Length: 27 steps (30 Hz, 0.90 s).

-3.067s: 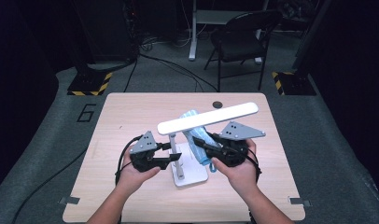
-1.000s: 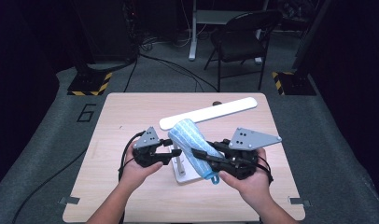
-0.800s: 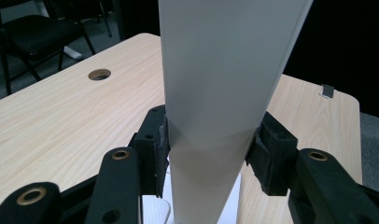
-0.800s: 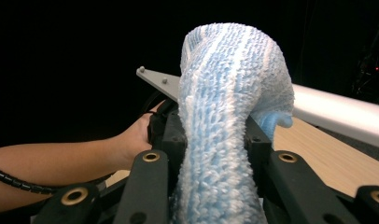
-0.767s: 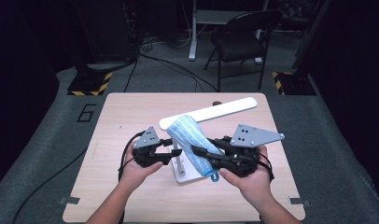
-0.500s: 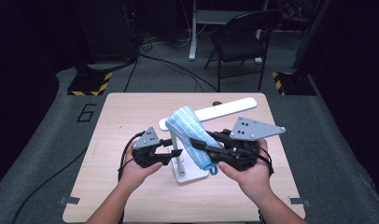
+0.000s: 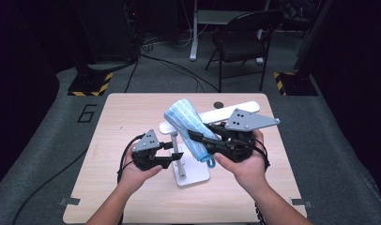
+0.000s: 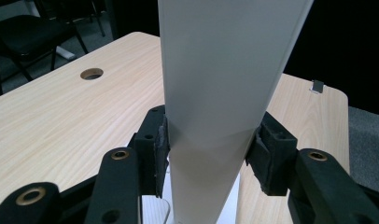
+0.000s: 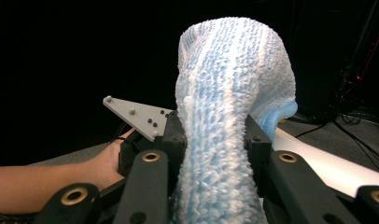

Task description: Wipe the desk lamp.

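Your right tongs [image 7: 194, 136] pinch a fluffy blue-and-white striped towel [image 7: 186, 126], its long axis slanting up and away above the lamp [image 7: 226, 112]. Your left tongs [image 7: 173, 151] clamp the lamp's white post on the table [image 7: 113, 122].

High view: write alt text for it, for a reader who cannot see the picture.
A person at a wooden table wields two handheld grippers: the right gripper is clamped on a blue striped cloth raised over a white desk lamp, while the left gripper grips the lamp's upright post. A black chair stands beyond the table.
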Tool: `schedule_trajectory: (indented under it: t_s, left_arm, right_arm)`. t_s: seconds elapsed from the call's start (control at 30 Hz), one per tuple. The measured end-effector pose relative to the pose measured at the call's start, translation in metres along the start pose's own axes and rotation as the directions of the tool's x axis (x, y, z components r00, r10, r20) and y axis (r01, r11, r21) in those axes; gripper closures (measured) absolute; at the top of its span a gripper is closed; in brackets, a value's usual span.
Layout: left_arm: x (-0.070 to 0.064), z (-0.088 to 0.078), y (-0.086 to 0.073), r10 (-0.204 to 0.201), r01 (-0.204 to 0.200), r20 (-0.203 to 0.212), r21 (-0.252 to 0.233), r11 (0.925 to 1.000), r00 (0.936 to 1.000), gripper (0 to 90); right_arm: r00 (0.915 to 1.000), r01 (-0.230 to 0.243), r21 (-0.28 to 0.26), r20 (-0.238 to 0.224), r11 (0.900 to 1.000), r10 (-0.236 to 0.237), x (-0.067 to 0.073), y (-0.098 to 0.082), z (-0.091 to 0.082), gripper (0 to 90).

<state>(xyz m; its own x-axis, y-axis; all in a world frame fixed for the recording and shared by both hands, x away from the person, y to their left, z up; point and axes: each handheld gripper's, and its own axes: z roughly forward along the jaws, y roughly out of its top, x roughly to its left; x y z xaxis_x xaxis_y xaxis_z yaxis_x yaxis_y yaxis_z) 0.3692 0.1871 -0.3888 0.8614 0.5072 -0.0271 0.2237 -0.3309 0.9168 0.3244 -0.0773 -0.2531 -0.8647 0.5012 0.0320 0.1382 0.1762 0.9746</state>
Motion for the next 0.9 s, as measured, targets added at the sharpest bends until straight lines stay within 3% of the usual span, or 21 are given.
schedule_trajectory:
  t_s: [0.17,0.9]
  left_arm:
    - [-0.001,-0.002,-0.001,0.01,-0.01,0.017,0.002,0.9999,0.9998,52.8]
    - [-0.004,-0.004,-0.003,0.011,-0.011,0.016,-0.01,0.9999,0.9998,52.8]
  right_arm:
    - [0.9999,0.014,0.001,0.006,1.0,-0.014,-0.001,0.005,0.006,69.1]
    - [0.9998,0.017,0.009,-0.013,1.0,-0.017,0.004,0.011,0.034,68.8]
